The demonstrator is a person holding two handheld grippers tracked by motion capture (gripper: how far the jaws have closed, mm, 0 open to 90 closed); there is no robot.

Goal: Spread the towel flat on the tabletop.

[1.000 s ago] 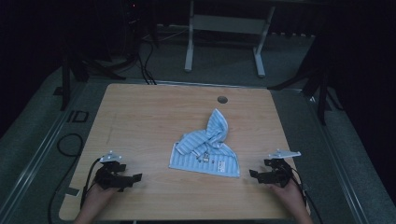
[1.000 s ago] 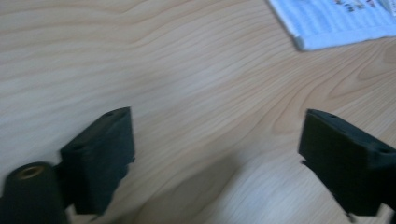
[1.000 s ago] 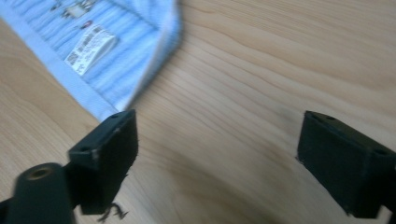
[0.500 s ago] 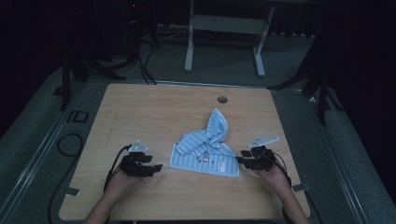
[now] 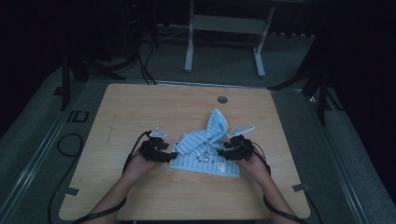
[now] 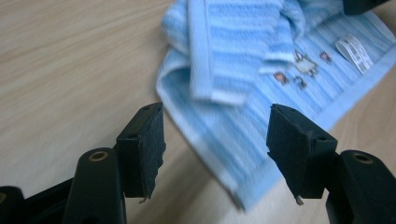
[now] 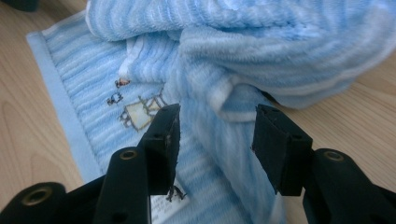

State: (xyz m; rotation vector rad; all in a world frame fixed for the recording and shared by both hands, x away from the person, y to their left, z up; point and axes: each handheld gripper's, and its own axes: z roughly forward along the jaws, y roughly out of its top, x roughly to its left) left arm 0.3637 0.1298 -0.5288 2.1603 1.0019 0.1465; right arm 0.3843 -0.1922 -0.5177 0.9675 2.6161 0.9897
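One wooden bench (image 5: 140,112), pale, with a small round hole (image 5: 222,99) near its far edge, beyond the towel. One striped blue towel (image 5: 205,149) crumpled on the near half of the bench, roughly midway between its side edges: lower layer flat, a folded mass heaped on top, one corner standing up toward the hole. Two grippers at the towel's two sides, each in a person's hand, forearms coming in from the near edge. Left gripper (image 5: 161,154) at the towel's left edge; jaws apart, pads bare (image 6: 215,154), the towel's pale border and near corner lying low between and beyond them, not pinched. Right gripper (image 5: 231,153) over the towel's right part; jaws apart (image 7: 215,135), just now opening a little, a raised fold of cloth between them, pads not plainly pressing on it. Small embroidered figures (image 7: 135,112) on the flat layer, just left of the right gripper's jaws in its own view. White care label (image 6: 355,51) sewn near the towel's hem, beside those figures; seen also under the right gripper's left jaw (image 7: 170,201).
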